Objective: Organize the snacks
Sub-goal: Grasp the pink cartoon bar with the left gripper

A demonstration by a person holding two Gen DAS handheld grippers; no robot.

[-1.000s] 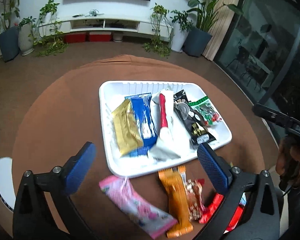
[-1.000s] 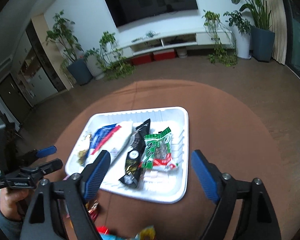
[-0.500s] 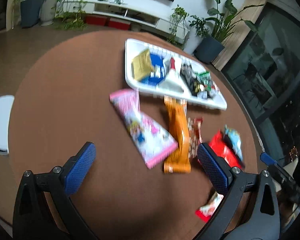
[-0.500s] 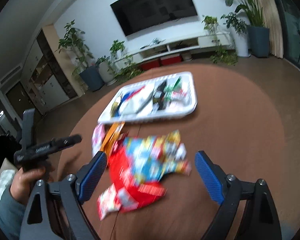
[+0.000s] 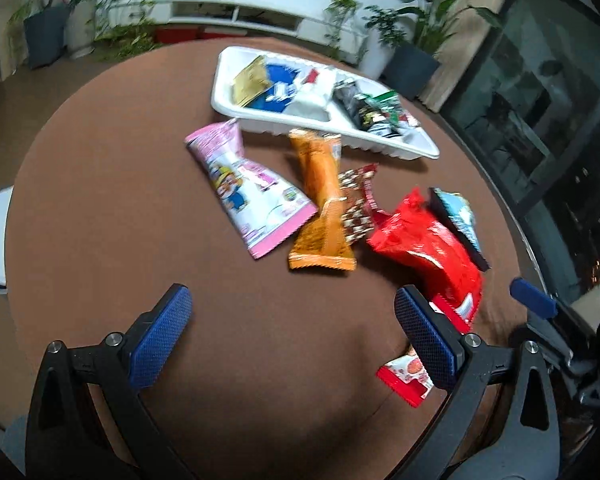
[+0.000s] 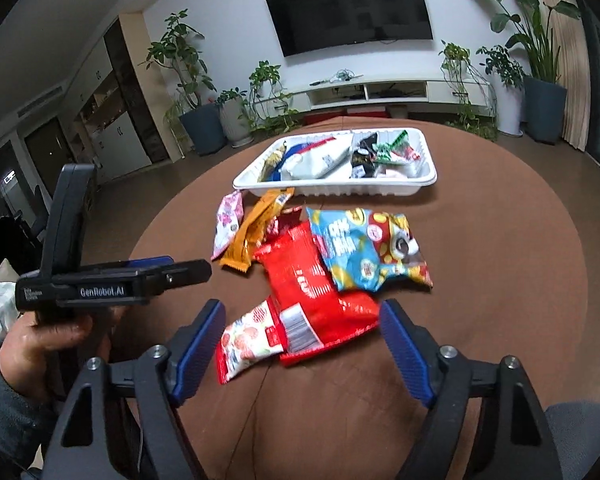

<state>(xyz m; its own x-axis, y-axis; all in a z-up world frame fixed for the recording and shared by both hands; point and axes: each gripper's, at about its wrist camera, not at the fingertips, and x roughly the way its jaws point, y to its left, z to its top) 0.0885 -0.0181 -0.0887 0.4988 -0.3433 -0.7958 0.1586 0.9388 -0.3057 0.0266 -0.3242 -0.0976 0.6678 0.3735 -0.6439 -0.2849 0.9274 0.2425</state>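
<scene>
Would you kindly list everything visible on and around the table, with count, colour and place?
tray: one, white, far side of the table, holding several packets
pink packet: one, on the table near the tray
orange packet: one, beside the pink packet
checkered packet: one, red-brown, against the orange packet
red bag: one, mid-table
blue bag: one, overlapping the red bag
small red packet: one, red and white, nearest, partly under the red bag
table: one, round, brown
plants: several, green, along the wall
TV: one, black, on the wall
left hand-held gripper: open, empty
right hand-held gripper: open, over the red bag's near end
</scene>
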